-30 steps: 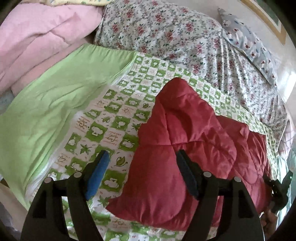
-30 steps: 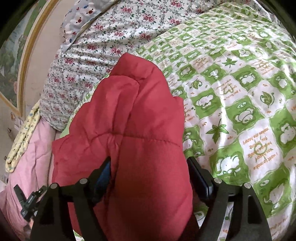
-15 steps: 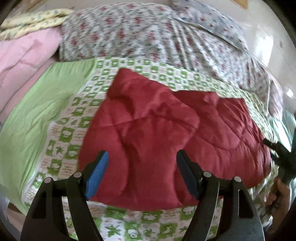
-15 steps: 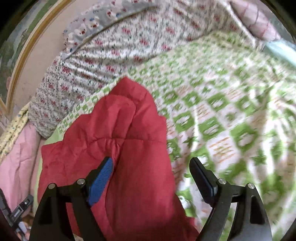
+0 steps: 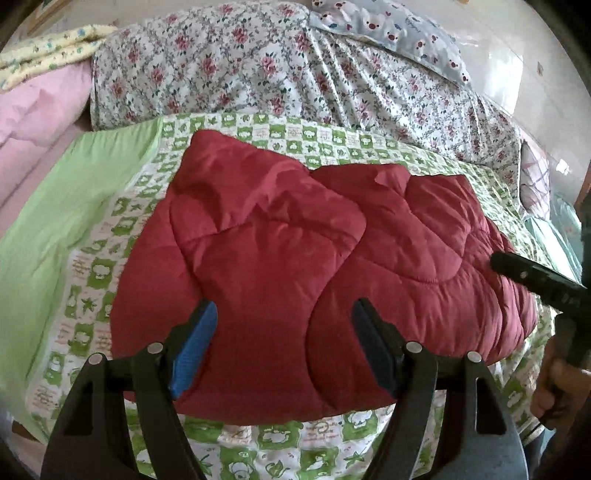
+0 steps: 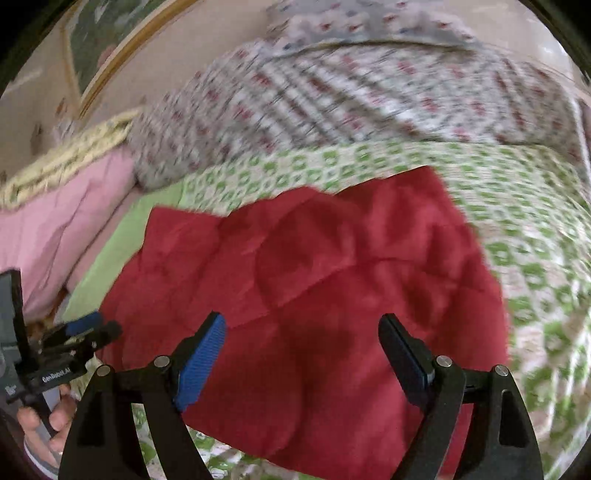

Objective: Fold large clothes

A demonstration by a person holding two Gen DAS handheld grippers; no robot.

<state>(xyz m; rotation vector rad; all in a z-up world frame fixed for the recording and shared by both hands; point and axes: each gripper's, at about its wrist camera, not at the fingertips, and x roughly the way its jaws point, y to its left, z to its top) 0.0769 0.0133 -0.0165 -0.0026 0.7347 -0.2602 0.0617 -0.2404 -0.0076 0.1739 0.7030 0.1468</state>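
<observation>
A red quilted padded garment [image 5: 295, 266] lies folded in a rough rectangle on the green-and-white checked bedspread [image 5: 110, 266]. It also shows in the right wrist view [image 6: 314, 288]. My left gripper [image 5: 282, 347] is open and empty, held above the garment's near edge. My right gripper [image 6: 301, 354] is open and empty, held above the garment's near part. The right gripper's body shows at the right edge of the left wrist view [image 5: 535, 277]. The left gripper shows at the left edge of the right wrist view [image 6: 79, 332]. The right wrist view is motion-blurred.
A floral quilt [image 5: 277, 70] is heaped behind the bedspread, with a blue-grey printed pillow [image 5: 388, 33] behind it. Pink bedding [image 5: 37, 122] and a yellow blanket [image 5: 44, 55] lie at the left. A framed picture [image 6: 110, 40] hangs on the wall.
Both grippers have drawn back and up from the red garment, so it now shows whole and lying flat. The right gripper no longer has fabric between its fingers.
</observation>
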